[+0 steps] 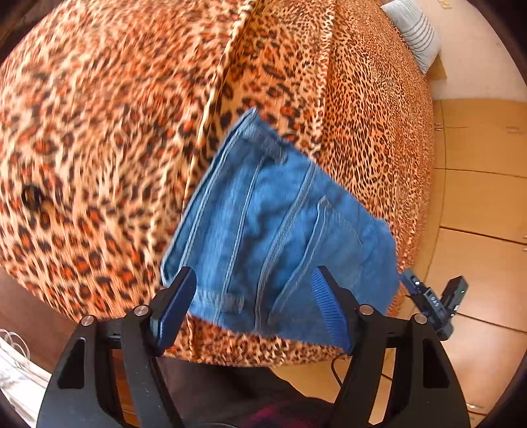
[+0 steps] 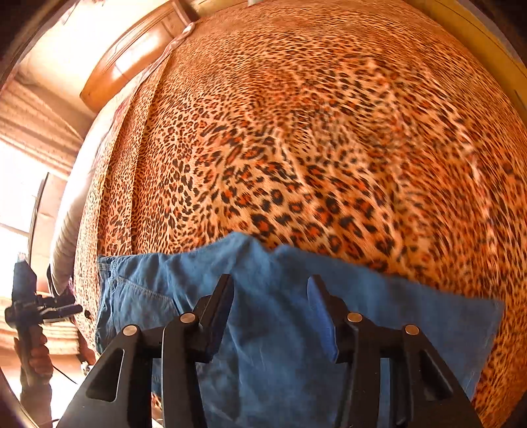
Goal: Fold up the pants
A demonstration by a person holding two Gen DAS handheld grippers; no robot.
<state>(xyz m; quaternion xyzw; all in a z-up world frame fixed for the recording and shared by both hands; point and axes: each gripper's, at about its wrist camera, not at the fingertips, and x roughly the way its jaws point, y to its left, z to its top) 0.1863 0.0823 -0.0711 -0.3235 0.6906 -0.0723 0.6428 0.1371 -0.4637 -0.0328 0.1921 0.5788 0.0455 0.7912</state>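
Note:
Blue denim pants (image 1: 280, 224) lie on a leopard-print bedspread (image 1: 98, 131) near the bed's edge. The left wrist view shows their waistband end with seams and a pocket. My left gripper (image 1: 253, 280) is open, its fingers spread over this end with nothing between them. In the right wrist view the pants (image 2: 280, 329) lie folded across the bottom. My right gripper (image 2: 270, 286) is open above the cloth, holding nothing. The left gripper also shows in the right wrist view (image 2: 29, 306), held in a hand at the far left.
The leopard-print bedspread (image 2: 313, 131) covers the whole bed. A striped grey pillow (image 1: 415, 29) lies at the far end. A wooden floor (image 1: 477, 197) runs beside the bed. The right gripper's body (image 1: 434, 303) shows past the pants.

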